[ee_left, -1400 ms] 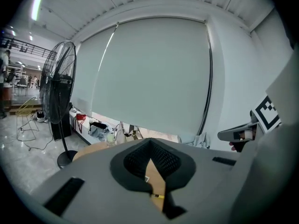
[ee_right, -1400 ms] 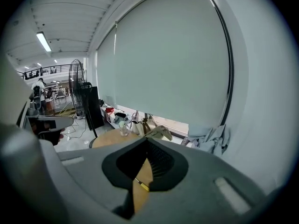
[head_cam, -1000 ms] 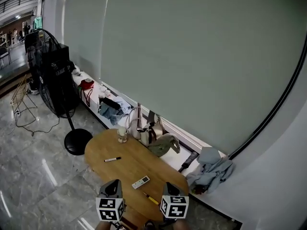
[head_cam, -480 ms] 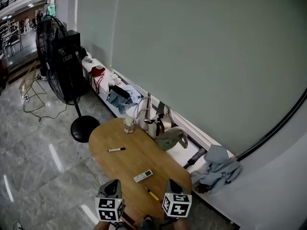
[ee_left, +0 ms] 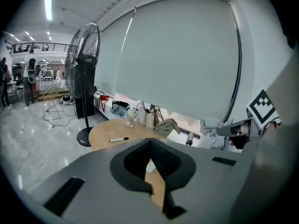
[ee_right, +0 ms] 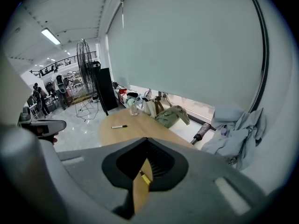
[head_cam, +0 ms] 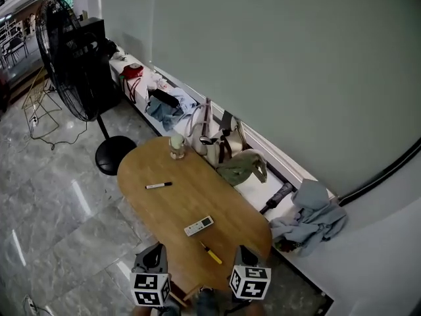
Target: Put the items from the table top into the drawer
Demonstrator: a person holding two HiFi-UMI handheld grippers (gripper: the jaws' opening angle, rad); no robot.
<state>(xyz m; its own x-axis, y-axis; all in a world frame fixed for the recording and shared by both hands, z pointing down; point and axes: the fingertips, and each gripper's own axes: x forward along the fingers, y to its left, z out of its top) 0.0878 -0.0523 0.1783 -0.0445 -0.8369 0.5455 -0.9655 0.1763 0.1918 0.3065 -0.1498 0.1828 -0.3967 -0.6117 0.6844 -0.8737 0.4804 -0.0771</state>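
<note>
On the oval wooden table lie a black marker, a white remote and a yellow pen. A glass cup stands at the far end. My left gripper and right gripper hover side by side over the table's near end, both shut and holding nothing. In the left gripper view the left gripper shows the remote through its slit. The right gripper has the yellow pen just beyond it. No drawer is in view.
A tall black fan stands on the marble floor at far left. Bags and an olive cloth sit on the ledge behind the table. Blue-grey clothes are heaped at the right by the wall.
Both grippers have sunk toward the table's near end. The head view has tipped down, so the table sits higher and larger in the picture. Nothing on the table has moved.
</note>
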